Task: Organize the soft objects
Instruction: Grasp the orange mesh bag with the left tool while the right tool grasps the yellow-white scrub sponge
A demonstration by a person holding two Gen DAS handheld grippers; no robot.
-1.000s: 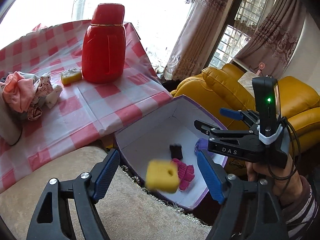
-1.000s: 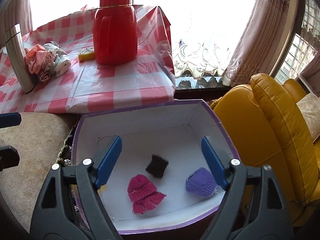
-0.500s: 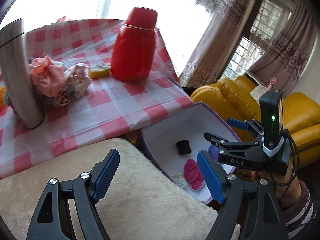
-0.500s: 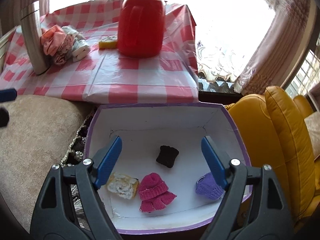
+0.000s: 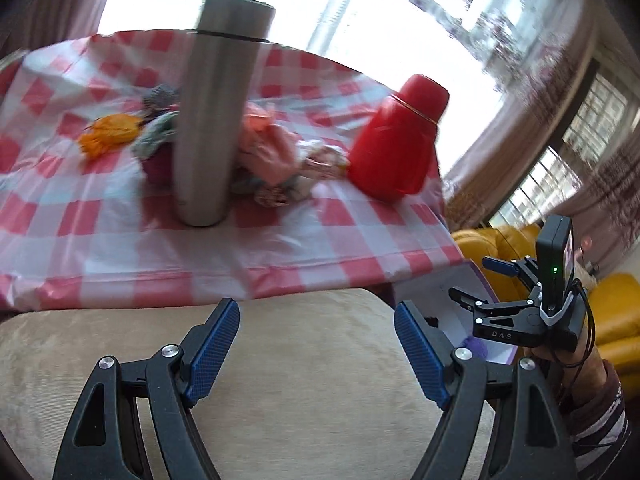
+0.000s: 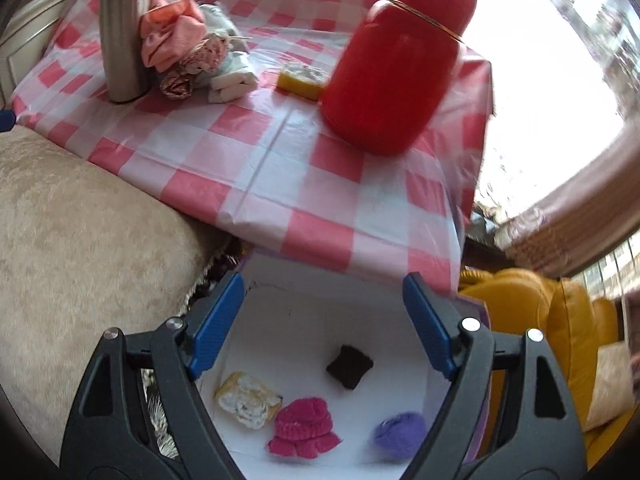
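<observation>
Left gripper (image 5: 316, 336) jaws stand wide apart, nothing between them; it hangs over the beige plush cushion (image 5: 300, 360), facing the table, so likely free to fetch the next item; right gripper (image 6: 324, 320) jaws also spread with nothing clamped, poised above the white open-topped box with purple rim (image 6: 320, 304) – in the left wrist view it shows at lower right (image 5: 484, 280), held in a person's hand (image 5: 560, 360)

Box sits low beside the cushion and just under the table edge – handy as a drop bin; inside, lying apart on its floor: a yellow-and-white sponge block (image 6: 248, 400), a magenta knitted piece (image 6: 304, 428), a small dark brown square pad (image 6: 350, 366), a purple knitted ball (image 6: 400, 434); these look sorted already

Still on the red-and-white checked tablecloth (image 6: 256, 152): a heap of soft cloth items, peach-pink fabric on top (image 6: 172, 36), bunched against the tall brushed-steel cylinder flask (image 5: 216, 120); a second yellow sponge (image 6: 304, 80) tucked just beside the red plastic thermos jug (image 6: 396, 64); an orange crumpled cloth (image 5: 108, 136) left of the flask; picture is motion-blurred, finer items in the heap unclear

Judgement: task partway, table pile is next; the flask stands in front of the heap and risks a knock
</observation>
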